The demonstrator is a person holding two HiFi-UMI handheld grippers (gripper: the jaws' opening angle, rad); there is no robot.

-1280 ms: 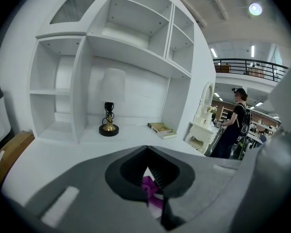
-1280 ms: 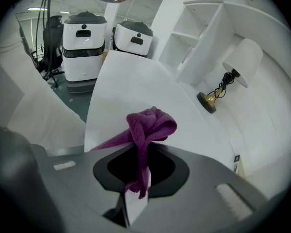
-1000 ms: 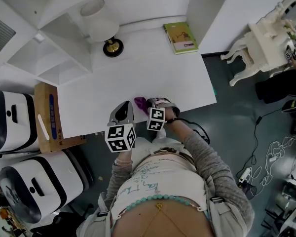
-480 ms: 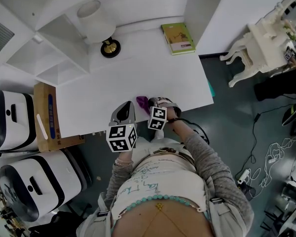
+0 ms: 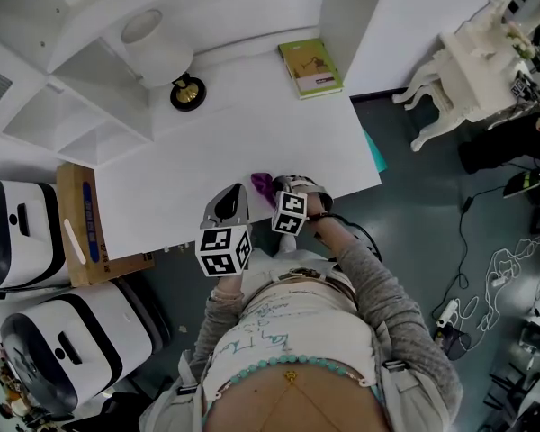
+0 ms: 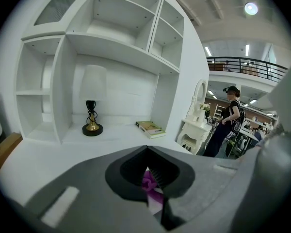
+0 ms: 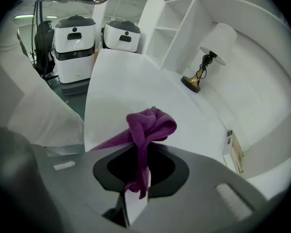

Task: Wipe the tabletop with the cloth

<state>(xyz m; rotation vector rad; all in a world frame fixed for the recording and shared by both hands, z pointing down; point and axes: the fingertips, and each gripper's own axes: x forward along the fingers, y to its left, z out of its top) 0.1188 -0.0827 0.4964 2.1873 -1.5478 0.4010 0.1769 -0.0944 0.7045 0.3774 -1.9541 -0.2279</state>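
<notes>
A purple cloth (image 5: 262,185) is bunched at the near edge of the white tabletop (image 5: 252,124). My right gripper (image 5: 283,193) is shut on it. In the right gripper view the cloth (image 7: 150,123) rises in a knot from between the jaws of the right gripper (image 7: 136,176), and a tail hangs down. My left gripper (image 5: 234,201) is just left of the cloth, over the table's edge. Its jaws are together in the left gripper view (image 6: 153,188). A sliver of purple cloth (image 6: 148,180) shows through the slit, beyond them.
A white-shaded lamp (image 5: 157,52) and a green book (image 5: 310,67) stand at the back of the table, under white shelves (image 5: 54,106). A cardboard box (image 5: 81,228) and two white machines (image 5: 18,232) are at the left. An ornate white chair (image 5: 459,70) and floor cables (image 5: 495,277) are at the right.
Both grippers and the cloth stay at the table's near edge. The head view has shifted a little, so the table sits higher and more tilted in the picture.
</notes>
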